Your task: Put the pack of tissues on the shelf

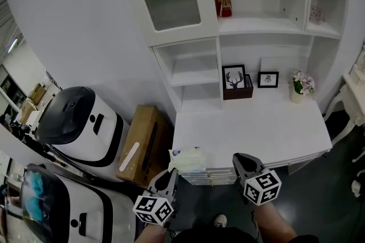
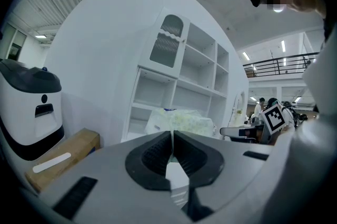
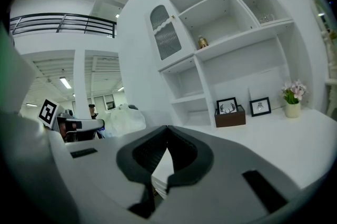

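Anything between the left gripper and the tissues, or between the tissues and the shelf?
Nothing visible either way. The tissues lie at the front left corner of the desk, just ahead of the left gripper. Bare desk runs from them to the open shelf; the deer picture stands off to the right.

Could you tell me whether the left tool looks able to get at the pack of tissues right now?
Probably yes: the pack of tissues lies at the counter's front left corner, just ahead of the left tool, with nothing between them. Its jaws are together, so they would need opening first.
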A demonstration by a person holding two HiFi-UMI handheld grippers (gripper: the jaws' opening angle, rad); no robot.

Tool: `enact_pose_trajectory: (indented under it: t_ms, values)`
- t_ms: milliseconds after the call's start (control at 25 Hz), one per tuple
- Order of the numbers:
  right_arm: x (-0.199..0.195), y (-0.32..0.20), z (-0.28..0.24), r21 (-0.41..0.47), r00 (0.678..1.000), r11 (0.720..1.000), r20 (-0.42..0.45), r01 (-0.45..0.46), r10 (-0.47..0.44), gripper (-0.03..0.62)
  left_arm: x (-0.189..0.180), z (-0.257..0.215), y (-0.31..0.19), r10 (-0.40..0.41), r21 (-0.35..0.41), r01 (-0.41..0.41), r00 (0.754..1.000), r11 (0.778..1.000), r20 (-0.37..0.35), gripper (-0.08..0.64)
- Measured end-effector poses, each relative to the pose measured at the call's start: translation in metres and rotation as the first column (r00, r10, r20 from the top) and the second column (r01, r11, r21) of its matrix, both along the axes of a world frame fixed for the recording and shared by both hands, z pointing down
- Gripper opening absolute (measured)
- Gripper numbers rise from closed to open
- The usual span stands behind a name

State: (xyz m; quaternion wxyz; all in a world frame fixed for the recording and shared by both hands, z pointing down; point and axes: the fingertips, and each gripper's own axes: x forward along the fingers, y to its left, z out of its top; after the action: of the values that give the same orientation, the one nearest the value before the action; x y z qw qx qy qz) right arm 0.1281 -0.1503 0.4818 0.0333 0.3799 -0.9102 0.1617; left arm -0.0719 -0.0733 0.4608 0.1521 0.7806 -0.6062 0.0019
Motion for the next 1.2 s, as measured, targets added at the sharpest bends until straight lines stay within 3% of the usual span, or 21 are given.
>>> enact_pose_trajectory:
  t_ms: [1200]
  values:
    - [0.014,0.004,-0.02,0.036,1.0,0.999,0.005,-0.013,0.013,0.003,0.005,-0.017,-0.012,0.013,0.037,-0.013,1.0,0.999,-0.005,0.015]
